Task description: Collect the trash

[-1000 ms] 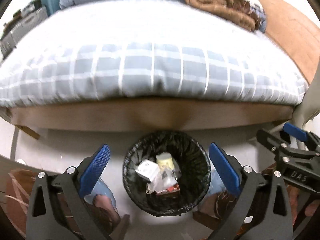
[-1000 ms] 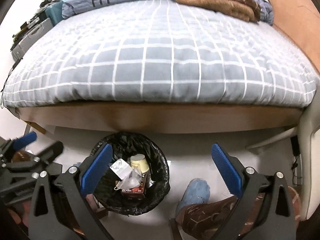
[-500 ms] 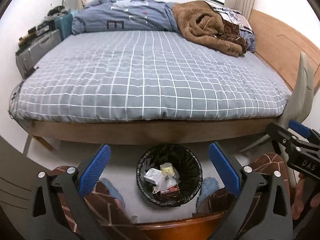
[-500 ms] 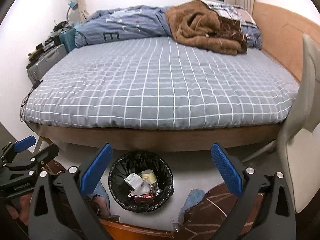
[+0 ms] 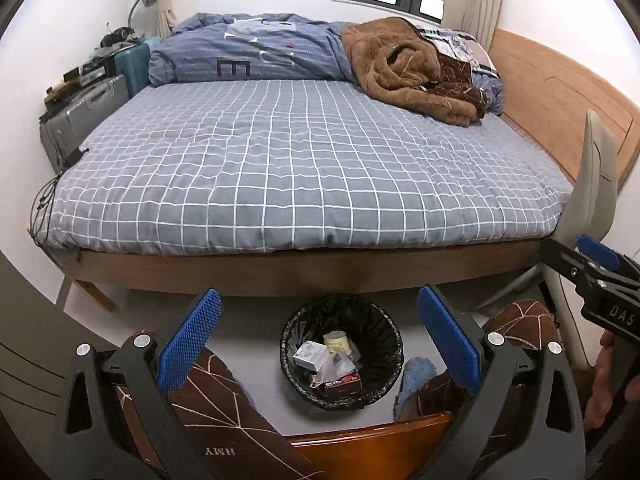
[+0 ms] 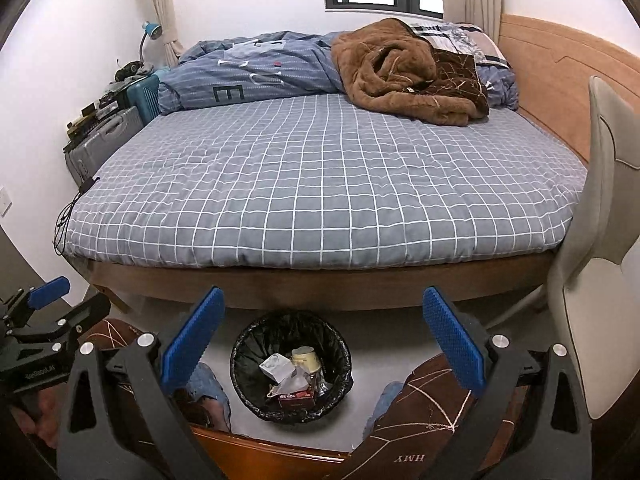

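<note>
Below, between my two grippers, the bin (image 5: pixel 341 352) stands on the floor just in front of the bed (image 5: pixel 304 172), lined with a black bag and already holding trash (image 5: pixel 330 364): a small white box, a pale cup, crumpled clear wrapping and a red carton. I hold the left gripper (image 5: pixel 316 344) and the right gripper (image 6: pixel 320 340) above it, each with its jaws spread wide and nothing between the blue pads (image 5: pixel 190 340). From the right wrist view the same bin (image 6: pixel 292 368) sits a little left of centre, with my knees in brown patterned fabric on either side. I see no loose trash on the grey checked cover, nor on the visible strip of floor; a brown blanket (image 5: pixel 412 68) and a folded quilt lie at the far end, which I take for bedding, not rubbish. I judge the collecting largely done, or else the remaining pieces lie outside these views. A chair (image 6: pixel 600 240) stands at the right.
</note>
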Action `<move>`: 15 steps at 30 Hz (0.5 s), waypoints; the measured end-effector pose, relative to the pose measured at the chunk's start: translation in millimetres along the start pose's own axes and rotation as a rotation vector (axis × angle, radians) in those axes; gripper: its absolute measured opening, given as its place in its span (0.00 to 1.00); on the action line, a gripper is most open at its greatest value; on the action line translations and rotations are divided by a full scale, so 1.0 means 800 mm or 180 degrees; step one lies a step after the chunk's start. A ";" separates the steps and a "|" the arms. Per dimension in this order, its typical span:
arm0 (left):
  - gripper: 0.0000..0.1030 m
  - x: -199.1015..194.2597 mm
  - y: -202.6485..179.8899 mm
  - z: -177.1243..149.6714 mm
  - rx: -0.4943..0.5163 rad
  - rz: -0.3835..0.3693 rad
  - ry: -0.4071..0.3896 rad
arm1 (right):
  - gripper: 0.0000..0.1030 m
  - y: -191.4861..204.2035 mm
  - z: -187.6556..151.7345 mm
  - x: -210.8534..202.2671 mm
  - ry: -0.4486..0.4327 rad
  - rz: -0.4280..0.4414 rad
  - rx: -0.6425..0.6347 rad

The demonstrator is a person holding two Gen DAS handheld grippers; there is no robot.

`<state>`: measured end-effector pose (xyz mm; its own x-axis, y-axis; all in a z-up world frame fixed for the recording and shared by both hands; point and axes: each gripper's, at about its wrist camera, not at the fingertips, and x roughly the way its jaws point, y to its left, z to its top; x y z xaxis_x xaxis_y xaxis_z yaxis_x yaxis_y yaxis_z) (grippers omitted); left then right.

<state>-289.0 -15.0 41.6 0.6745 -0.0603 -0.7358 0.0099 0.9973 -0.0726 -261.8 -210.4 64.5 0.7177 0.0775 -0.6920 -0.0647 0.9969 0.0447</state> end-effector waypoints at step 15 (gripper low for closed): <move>0.94 0.007 -0.003 0.000 0.0018 -0.0023 0.0042 | 0.93 0.000 -0.005 0.008 0.0050 -0.0031 0.0016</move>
<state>-285.0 -17.6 37.8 0.6646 -0.0678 -0.7441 0.0189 0.9971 -0.0740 -260.4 -209.7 57.1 0.7074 0.0678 -0.7036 -0.0543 0.9977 0.0415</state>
